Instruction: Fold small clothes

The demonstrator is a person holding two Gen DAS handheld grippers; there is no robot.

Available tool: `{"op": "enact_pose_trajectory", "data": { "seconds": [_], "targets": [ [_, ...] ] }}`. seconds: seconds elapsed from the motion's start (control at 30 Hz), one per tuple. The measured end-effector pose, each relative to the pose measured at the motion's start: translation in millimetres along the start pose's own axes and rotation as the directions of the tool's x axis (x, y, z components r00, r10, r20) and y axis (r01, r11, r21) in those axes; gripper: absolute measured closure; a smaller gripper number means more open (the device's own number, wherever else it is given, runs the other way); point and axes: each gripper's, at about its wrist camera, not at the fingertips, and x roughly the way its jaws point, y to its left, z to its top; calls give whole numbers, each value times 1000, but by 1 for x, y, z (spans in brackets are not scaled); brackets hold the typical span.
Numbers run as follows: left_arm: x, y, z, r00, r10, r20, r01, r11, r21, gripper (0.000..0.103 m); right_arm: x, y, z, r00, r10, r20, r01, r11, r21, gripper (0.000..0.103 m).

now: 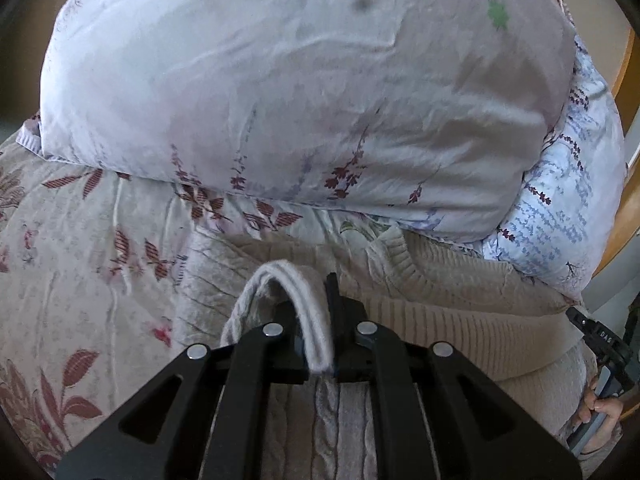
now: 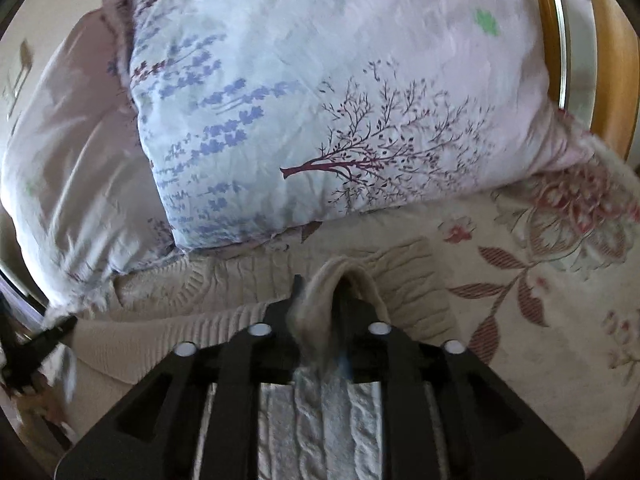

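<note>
Both tongs pinching knit: left gripper (image 1: pixel 310 320) jaws pressed together on a folded edge of the beige sweater (image 1: pixel 460 304), the hem arching up over the fingers toward 12 o'clock. Right gripper (image 2: pixel 320 312) likewise clamped on a bunched fold of the same sweater (image 2: pixel 240 280). Sweater lies spread on the floral bedspread (image 1: pixel 80 240), cable-knit section running under each gripper at 6 o'clock. Big floral pillow (image 1: pixel 280 80) sits at 12 o'clock, its lower edge touching the sweater. Wooden headboard (image 2: pixel 616 80) at 2 o'clock in right view.
</note>
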Motion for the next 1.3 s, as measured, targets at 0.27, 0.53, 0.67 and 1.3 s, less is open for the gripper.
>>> {"op": "enact_pose_trajectory", "data": {
  "seconds": [0.27,0.53,0.67,1.3],
  "targets": [
    [1,-3,10,997,-73,8,73,996,-53,51,-6,3,9,997,75,18,-76,995,68,45],
    [-42,12,7,995,-62,76,65,997,-41,39,-50,-20,1,995,52,82,-58,996,74,45],
    [-61,31,-9,996,-43,72,46,998,-32,41,-69,-33,-11,997,30,75,-34,998,49,51],
    [-73,38,-63,999,-42,-10,42,998,55,71,-61,-24,-57,998,-59,-26,56,992,-113,76]
  ]
}}
